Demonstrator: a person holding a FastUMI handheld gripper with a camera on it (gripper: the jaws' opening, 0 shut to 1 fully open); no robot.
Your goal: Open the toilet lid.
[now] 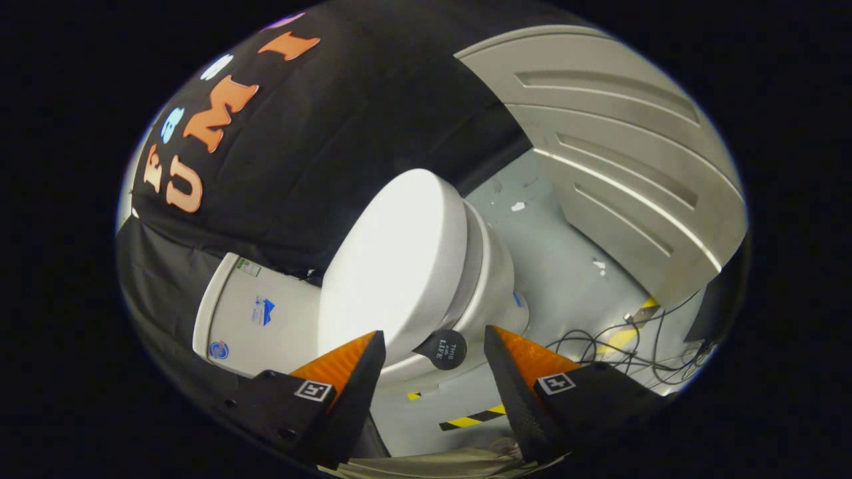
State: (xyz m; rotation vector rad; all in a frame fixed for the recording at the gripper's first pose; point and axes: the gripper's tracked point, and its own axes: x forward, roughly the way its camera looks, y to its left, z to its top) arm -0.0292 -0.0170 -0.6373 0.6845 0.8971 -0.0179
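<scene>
I'm holding the gripper (pixel 434 356) tilted, fingers spread apart and gripping nothing — the toilet lid (pixel 393 266) is lying closed on the bowl just ahead, its round black tab (pixel 444 348) sitting between the fingertips.

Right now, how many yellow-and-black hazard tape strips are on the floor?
3: one between the hand-held gripper fingers, a small piece under the toilet, one by the cables. More may be hidden.
</scene>
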